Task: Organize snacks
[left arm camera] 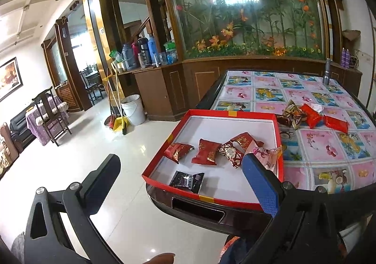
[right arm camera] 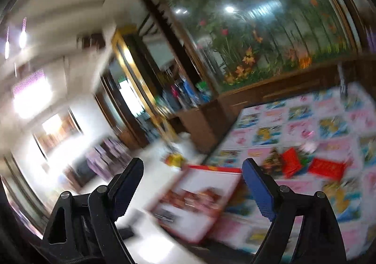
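Red-rimmed box lid [left arm camera: 231,114], white inside, at the near-left corner of the tabletop [left arm camera: 324,146], which wears a patchwork-print cover. Contents: a red-and-gold snack packet [left arm camera: 178,150], a plain red packet [left arm camera: 206,151], a brown-and-white patterned packet [left arm camera: 231,152], a red-and-gold wrapper [left arm camera: 244,140], a pale pink wrapper [left arm camera: 265,156] against the right wall, and a black packet [left arm camera: 186,180] near the front edge. Loose on the tabletop beyond the lid: a brown-gold wrapper [left arm camera: 292,111] and two red packets [left arm camera: 311,112] [left arm camera: 336,123]. A metal flask [left arm camera: 326,73] stands at the far side. Left gripper [left arm camera: 181,176]: fingers spread apart, holding nothing, in front of the lid. Right gripper [right arm camera: 192,184]: fingers likewise apart and empty; its view is badly blurred.
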Demonstrator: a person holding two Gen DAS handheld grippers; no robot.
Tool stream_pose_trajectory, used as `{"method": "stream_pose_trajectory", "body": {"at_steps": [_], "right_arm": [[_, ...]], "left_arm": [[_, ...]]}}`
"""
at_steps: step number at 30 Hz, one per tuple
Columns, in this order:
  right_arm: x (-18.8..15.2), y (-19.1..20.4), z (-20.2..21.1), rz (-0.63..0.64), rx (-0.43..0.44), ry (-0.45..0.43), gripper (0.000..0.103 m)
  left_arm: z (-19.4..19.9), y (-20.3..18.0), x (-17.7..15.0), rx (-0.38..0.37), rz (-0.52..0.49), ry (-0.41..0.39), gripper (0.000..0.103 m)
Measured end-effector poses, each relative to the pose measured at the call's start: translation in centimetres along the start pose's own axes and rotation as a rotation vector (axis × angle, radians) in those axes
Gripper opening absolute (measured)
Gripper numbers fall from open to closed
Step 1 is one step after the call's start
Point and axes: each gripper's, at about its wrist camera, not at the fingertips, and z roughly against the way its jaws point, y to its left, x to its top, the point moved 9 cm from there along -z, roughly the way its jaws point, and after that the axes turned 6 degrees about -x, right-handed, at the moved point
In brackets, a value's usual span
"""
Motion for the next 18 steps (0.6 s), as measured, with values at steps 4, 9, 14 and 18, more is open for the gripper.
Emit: {"method": "stream_pose_trajectory", "body": {"at_steps": [4, 9, 14, 18], "right_arm": [[4.6, 1.3, 4.0, -0.105, 0.015, 0.001, 0.088], [7.9, 8.4, 8.6, -0.055, 0.177, 0.007, 0.089], [7.5, 17.1, 13.3, 0.062, 0.376, -0.019, 0.092], [6.2, 20.3, 16.3, 0.081, 0.503, -0.043, 0.093]], "left_arm": [[0.1, 0.5, 0.1, 0.015, -0.001, -0.010, 0.103], [-0.3, 0.4, 0.1, 0.023, -0.006, -0.001, 0.103], [0.3, -0.2, 0.4, 0.014, -0.033, -0.013, 0.103], [0.9, -0.1, 0.4, 0.011, -0.030, -0.021, 0.103]]}}
